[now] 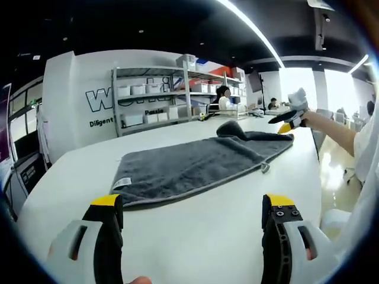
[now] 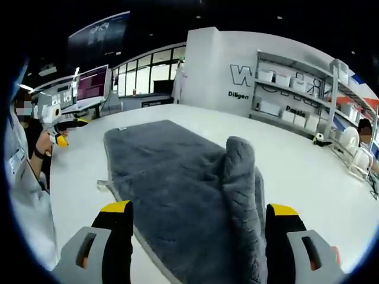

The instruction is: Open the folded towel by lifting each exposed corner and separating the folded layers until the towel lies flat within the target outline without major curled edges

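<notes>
Seen through the left gripper view, the left gripper [image 1: 192, 216] hovered over the white table [image 1: 225, 236] with its jaws spread wide and nothing between them. Just ahead lay the grey towel [image 1: 189, 165], mostly flat, its far end bunched into a raised fold. Beyond that end, the right gripper [image 1: 290, 118] was held above the table's far edge.

Over in the right gripper view, the right gripper [image 2: 198, 231] was likewise released, jaws apart, with the towel's [image 2: 172, 171] upright fold [image 2: 240, 177] rising between them. The left gripper [image 2: 56, 121] appeared at the far left.

towel [image 2: 195, 195] near edge cut off between the gripper jaws.
</notes>
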Available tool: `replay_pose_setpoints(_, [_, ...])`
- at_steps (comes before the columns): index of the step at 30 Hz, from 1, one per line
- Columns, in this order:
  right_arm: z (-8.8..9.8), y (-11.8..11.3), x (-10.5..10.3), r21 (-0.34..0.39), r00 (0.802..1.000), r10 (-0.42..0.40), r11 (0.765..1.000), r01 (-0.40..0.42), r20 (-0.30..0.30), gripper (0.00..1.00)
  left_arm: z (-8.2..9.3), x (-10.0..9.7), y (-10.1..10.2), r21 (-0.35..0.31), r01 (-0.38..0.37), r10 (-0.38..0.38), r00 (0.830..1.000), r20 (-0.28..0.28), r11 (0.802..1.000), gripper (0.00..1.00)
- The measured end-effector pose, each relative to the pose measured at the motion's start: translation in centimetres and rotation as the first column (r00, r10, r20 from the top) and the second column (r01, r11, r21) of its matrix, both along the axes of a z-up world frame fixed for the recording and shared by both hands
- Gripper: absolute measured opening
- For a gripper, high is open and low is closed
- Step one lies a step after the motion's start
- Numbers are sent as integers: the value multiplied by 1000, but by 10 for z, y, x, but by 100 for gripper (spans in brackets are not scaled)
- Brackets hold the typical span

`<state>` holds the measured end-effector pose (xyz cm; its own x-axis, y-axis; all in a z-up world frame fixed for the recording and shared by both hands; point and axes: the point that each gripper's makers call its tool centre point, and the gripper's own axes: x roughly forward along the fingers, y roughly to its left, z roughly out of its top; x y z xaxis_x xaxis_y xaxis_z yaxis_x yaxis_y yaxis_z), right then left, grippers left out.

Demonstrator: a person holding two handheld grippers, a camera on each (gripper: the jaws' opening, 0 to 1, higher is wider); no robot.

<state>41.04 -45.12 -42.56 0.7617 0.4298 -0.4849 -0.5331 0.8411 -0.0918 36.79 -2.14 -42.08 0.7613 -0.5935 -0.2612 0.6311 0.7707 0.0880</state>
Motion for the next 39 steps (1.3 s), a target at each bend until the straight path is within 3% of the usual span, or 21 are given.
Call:
replay_pose_setpoints(5, [-5, -15, 22, 11, 999, 20, 1000, -20, -35, 93, 0, 1, -4, 9, -3, 3, 1000, -3, 1000, 96])
replay_pose_setpoints(10, [-5, -33, 46, 29, 999, 12, 1000, -11, -32, 92, 0, 1, -8, 23, -7, 7, 1000, -4, 1000, 97])
replay_pose_setpoints(21, [-9, -71, 96, 82, 998, -55, 995, 57, -34, 80, 5, 3, -15, 33, -19, 19, 1000, 7, 999, 97])
replay_pose_setpoints(29, [-20, -78, 127, 77, 993, -117, 990, 119, -21, 63, 3, 5, -18, 44, -22, 21, 1000, 6, 999, 97])
replay_pose_setpoints(32, [-28, -83, 138, 32, 987, -160, 986, 161, -23, 58, 3, 6, -19, 45, -22, 22, 1000, 3, 999, 97])
replay_pose_setpoints(39, [-33, -81, 153, -25, 985, -172, 985, 172, -4, 38, 1, 8, -20, 49, -21, 21, 1000, 0, 999, 97])
